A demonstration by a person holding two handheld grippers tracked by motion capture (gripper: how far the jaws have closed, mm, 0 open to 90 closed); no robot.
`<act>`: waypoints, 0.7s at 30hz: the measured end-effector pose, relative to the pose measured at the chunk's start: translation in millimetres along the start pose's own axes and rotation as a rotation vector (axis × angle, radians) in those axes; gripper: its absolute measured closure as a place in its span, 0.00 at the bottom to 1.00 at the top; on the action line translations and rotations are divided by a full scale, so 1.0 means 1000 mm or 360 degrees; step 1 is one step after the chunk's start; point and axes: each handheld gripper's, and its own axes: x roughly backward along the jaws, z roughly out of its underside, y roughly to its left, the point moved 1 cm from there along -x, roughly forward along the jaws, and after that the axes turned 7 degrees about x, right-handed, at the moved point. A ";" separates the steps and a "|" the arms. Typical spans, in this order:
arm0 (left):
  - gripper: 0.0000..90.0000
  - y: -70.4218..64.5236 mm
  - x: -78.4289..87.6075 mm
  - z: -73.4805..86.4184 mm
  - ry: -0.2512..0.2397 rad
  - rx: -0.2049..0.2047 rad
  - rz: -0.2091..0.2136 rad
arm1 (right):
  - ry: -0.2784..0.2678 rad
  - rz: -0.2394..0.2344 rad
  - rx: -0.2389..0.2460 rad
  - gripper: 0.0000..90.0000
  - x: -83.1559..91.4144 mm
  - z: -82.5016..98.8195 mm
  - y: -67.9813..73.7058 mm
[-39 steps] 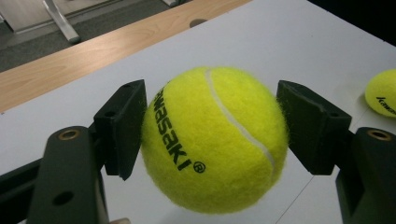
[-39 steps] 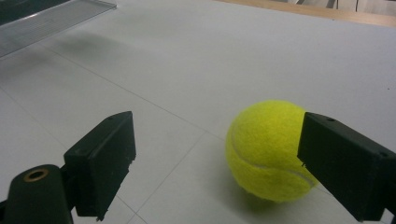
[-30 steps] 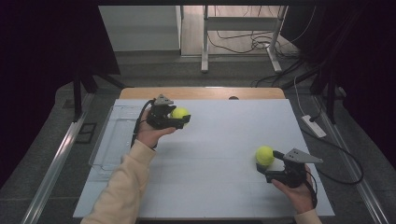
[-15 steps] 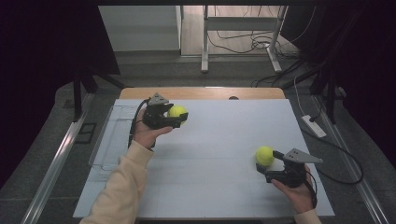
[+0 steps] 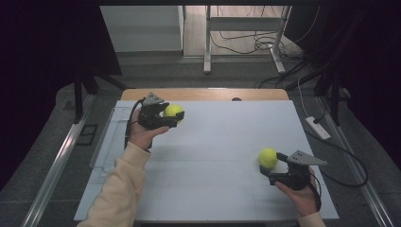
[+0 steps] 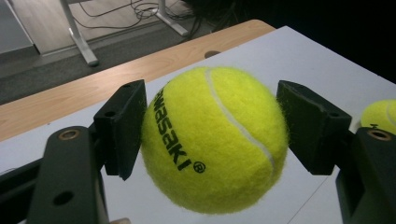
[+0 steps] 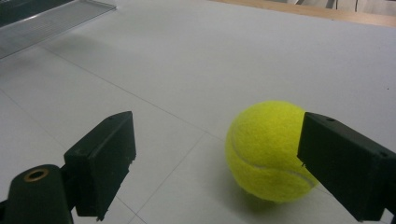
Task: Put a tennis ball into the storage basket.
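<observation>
Two yellow felt tennis balls with white seams. First ball [image 6: 214, 139]: black "Kawasaki" print facing out, pinched between the jaws of the left gripper [image 5: 171, 117], clear of the board at its far left. Second ball [image 5: 268, 157]: resting on the white board [image 5: 213, 156] near right, between the open jaws of the right gripper [image 5: 271, 169], closer to one pad.

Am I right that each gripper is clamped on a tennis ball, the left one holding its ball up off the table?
Not quite: the right gripper is open, its ball resting on the table between the jaws, as the right gripper view shows. The left gripper does hold its ball clamped above the table.
</observation>
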 end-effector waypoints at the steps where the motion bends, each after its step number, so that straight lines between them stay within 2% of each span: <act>1: 0.32 0.001 0.001 0.000 -0.0002 0.0001 -0.0003 | 0.0000 -0.0001 0.0000 0.13 0.000 0.000 0.000; 21: 0.32 0.019 0.015 0.003 -0.0021 0.0040 -0.0088 | 0.0000 -0.0006 0.0002 0.13 0.000 0.000 0.000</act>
